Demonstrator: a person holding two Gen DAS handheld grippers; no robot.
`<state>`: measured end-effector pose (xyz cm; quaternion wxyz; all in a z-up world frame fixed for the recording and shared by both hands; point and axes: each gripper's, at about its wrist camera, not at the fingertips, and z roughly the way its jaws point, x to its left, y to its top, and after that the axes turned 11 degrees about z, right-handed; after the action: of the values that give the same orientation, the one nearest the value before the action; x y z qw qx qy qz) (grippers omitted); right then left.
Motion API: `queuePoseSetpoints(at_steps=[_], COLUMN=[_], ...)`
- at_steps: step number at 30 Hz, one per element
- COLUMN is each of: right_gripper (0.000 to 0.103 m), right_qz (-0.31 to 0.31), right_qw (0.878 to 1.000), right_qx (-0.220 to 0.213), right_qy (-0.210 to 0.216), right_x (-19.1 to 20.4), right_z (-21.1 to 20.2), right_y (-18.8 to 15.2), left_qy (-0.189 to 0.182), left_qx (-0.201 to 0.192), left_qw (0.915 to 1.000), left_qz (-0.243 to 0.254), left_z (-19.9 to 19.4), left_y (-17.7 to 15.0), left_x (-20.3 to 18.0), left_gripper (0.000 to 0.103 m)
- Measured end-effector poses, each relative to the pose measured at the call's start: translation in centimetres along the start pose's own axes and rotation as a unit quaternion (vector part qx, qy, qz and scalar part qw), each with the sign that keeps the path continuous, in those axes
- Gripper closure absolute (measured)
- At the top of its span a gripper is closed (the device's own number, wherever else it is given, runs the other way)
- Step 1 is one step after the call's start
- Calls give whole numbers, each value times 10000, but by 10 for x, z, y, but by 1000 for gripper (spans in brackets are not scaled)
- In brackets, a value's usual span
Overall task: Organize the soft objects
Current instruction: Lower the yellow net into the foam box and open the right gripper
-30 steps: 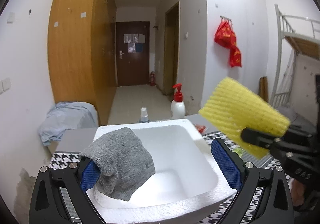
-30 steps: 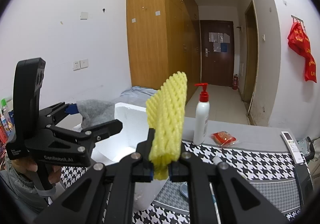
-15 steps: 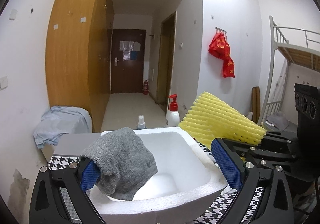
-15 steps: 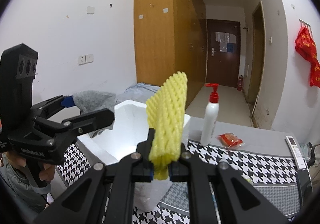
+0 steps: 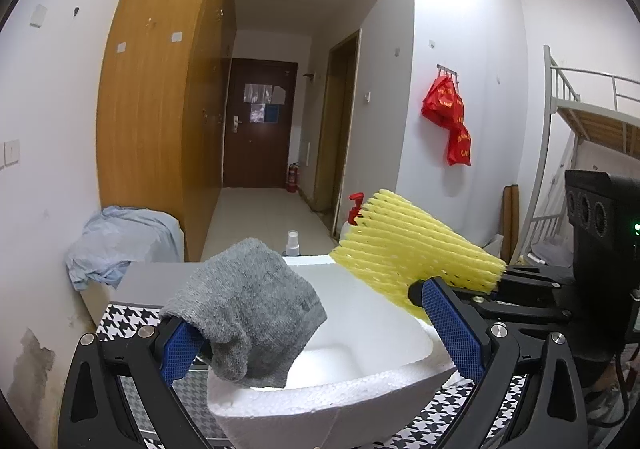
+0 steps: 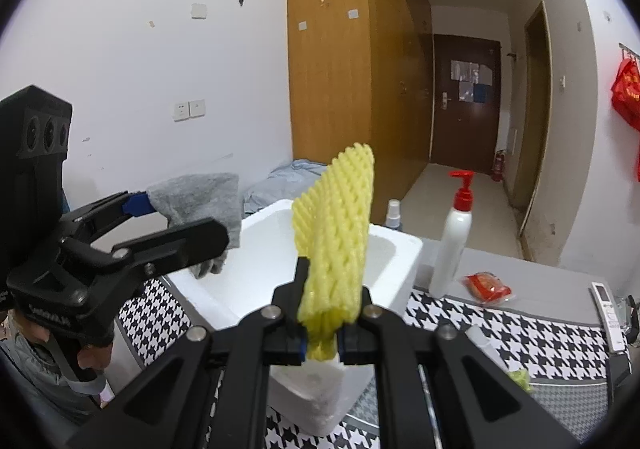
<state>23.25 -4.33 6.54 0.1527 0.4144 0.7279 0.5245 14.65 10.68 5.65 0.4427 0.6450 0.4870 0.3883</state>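
Left wrist view: the white foam box (image 5: 360, 381) fills the lower middle of the picture, and it is seen closer and lower in the frame than a second ago — both grippers have been carried in over it. The yellow foam net (image 5: 416, 253), which was held well off to the right of the box, is now held over the box's right rim; in the right wrist view it is seen pinched at its lower end by the right gripper (image 6: 322, 333), whose jaws are closed tight on it, with the rest of the net standing upright. The grey sock (image 5: 248, 309) is draped over the left finger of the left gripper (image 5: 320, 333); the jaws are spread wide, so the sock is hung rather than clamped, and its loose end dangles just inside the box's near-left rim. Both soft things are thus judged to be placed for dropping into the box, with release the step still to be done — the sock may cling to the pad when the gripper is drawn away.

The box is set on a table covered with a black-and-white houndstooth cloth (image 6: 512, 333). Behind it a white pump bottle (image 6: 452, 249) with a red top, a small spray bottle (image 6: 394, 215) and a red packet (image 6: 486, 287) are seen. A wooden wardrobe (image 5: 160, 121) and a dark door (image 5: 258, 125) close the room beyond.
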Motion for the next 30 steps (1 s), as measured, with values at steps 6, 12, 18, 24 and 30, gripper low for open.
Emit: queuePoseSetpoints(at_steps=[6,12,18,24,30], right_gripper=[54,51,50,50,45], right_qz=[11,-16,0,100,62], right_qw=[9998,9998,9998,9997,9995], right_qx=[110,156,130,107,86], right_qy=[151,155,135,169,291], right_x=[6,10,9,2,3], right_z=[9,14,14,13,10], right_y=[0,0,3,6,8], left_qy=[-3,-20,-208,-435,-573], left_qx=[-7,14,-8,-44,-51], left_qw=[10000,10000,9998,9990,9979], left_qz=[-47,-59,-18,107,309], left_z=[-5,-7,-9,-10,-11], left_y=[-6,-6,-7,-9,-14], left_x=[6,8,7,5,2], left_gripper=[3,3,3,3,2])
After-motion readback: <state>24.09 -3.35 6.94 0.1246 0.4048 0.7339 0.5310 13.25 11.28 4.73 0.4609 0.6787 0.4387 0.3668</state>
